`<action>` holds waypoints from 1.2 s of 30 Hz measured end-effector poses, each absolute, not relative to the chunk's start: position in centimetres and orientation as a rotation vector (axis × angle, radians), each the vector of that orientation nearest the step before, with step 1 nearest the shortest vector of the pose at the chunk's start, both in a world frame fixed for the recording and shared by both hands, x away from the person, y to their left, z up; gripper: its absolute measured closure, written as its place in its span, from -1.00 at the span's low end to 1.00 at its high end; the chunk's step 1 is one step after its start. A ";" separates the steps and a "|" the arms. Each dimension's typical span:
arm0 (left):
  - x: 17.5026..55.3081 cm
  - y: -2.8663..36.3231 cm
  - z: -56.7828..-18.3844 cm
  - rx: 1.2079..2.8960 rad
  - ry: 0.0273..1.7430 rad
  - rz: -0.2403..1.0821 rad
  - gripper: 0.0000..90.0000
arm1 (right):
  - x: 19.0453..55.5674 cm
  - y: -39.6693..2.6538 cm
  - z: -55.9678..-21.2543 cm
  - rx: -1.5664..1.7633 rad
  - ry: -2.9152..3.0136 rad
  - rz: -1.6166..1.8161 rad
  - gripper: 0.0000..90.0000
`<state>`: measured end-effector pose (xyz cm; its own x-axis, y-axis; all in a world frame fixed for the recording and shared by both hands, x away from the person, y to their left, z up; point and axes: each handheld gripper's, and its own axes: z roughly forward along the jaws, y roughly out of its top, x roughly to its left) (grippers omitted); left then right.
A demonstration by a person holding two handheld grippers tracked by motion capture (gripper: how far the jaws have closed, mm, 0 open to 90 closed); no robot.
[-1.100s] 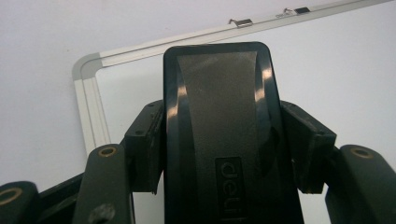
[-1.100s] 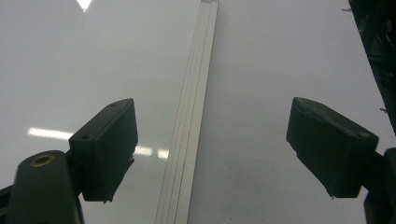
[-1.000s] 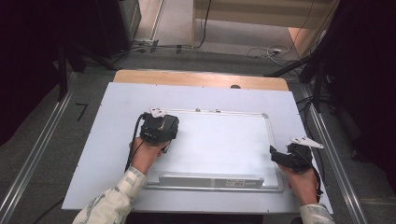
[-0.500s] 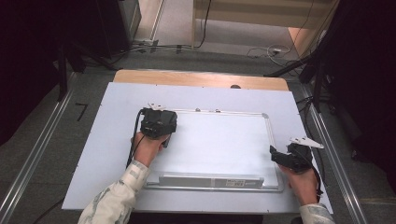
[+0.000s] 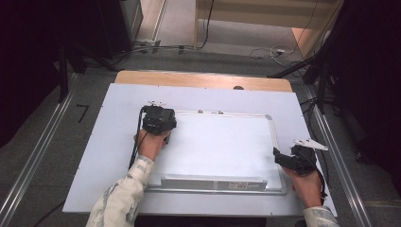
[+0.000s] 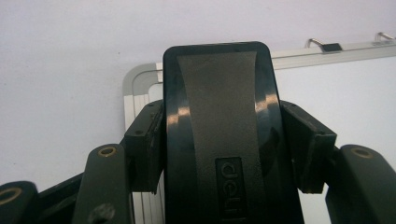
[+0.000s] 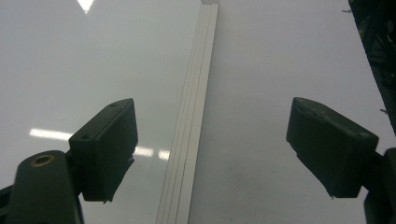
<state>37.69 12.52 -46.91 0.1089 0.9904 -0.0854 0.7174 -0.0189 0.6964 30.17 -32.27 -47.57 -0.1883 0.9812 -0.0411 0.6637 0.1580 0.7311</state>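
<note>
A white whiteboard (image 5: 222, 146) with a silver frame lies flat on the white table sheet (image 5: 108, 156). My left gripper (image 5: 157, 117) is at the board's far left corner, shut on a black eraser. In the left gripper view the eraser (image 6: 219, 102) stands between the jaws of the left gripper (image 6: 224, 135), and the frame's rounded corner (image 6: 135, 79) lies just beyond it. My right gripper (image 5: 291, 158) hovers at the board's right edge. In the right gripper view, the right gripper (image 7: 210, 149) is open with the frame strip (image 7: 194, 116) running between its jaws.
A silver tray strip (image 5: 213, 182) runs along the board's near edge. Two small metal hangers (image 6: 322, 44) stick out of the far frame. A wooden strip (image 5: 203, 80) borders the table's far side. Metal rails (image 5: 340, 165) and cables lie on the floor around.
My left gripper has slid the eraser away from me, toward the board's far left corner. The right gripper has stayed put.
</note>
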 end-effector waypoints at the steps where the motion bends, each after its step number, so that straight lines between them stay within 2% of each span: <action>1: 37.9 12.5 -47.0 1.787 1.675 0.589 -0.12 | 30.2 -32.3 -47.6 1.558 1.920 0.798 -0.66; 22: 39.2 12.4 -48.3 1.810 1.754 0.607 -0.14 | 30.2 -32.3 -47.5 1.555 1.921 0.801 -0.66; 25: 39.1 12.5 -48.1 1.795 1.739 0.595 -0.29 | 30.1 -32.3 -47.5 1.554 1.921 0.801 -0.66; 36: 37.0 12.7 -46.1 1.724 1.651 0.607 -0.48 | 30.0 -32.4 -47.5 1.553 1.919 0.803 -0.66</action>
<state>37.00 12.71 -46.12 0.0931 0.9891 -0.1140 0.6796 0.0206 0.7333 30.02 -32.37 -47.49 -0.1906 0.9808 -0.0404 0.6597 0.1584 0.7346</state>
